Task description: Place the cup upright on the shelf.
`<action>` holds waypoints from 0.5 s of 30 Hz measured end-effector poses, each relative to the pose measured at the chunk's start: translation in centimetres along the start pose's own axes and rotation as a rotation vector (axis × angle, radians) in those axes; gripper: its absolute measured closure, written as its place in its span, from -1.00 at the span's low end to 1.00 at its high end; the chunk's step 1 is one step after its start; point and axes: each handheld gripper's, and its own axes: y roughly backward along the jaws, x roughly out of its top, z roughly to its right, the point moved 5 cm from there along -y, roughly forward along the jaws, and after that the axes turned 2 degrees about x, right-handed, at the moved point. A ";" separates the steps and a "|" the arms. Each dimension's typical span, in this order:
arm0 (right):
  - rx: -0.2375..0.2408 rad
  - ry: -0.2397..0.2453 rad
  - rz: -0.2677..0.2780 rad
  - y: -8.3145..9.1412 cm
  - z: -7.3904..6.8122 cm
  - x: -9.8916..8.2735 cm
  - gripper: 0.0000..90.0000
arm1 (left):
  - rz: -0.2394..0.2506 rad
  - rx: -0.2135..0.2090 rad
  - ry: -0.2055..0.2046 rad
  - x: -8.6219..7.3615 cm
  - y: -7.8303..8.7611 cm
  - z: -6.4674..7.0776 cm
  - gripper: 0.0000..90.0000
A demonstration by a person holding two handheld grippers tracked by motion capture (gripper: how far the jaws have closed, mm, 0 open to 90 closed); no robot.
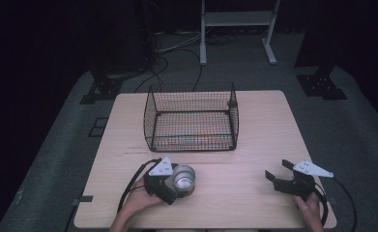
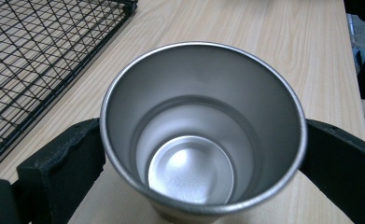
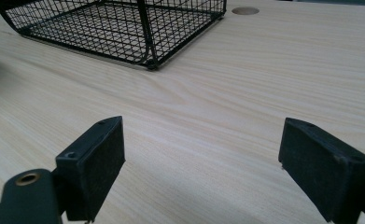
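Fingers (image 2: 59,163) around one steel cup (image 2: 203,126)

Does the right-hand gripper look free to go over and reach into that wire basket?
Probably yes: the right gripper is open and holds nothing, the wire basket is open-topped, and bare table lies between them.

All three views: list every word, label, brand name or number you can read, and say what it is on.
None can be read.
The steel cup held in the left tool shows bare metal inside and on its rim, with no print.
The wire basket, the wooden table and the right tool carry no lettering.
Faint marks on the table in front of the basket are too small to make out.
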 end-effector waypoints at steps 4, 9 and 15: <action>0.001 -0.001 0.000 0.0 0.0 0.0 -0.70 | -0.020 -0.021 -0.016 0.2 -0.7 -0.1 -0.91; 0.003 -0.001 0.001 0.0 0.0 0.0 -0.70 | -0.029 -0.043 -0.031 0.2 -0.8 -0.3 -0.65; 0.005 -0.002 0.002 0.0 0.0 0.0 -0.70 | -0.029 -0.052 -0.031 0.2 -0.7 -0.4 -0.61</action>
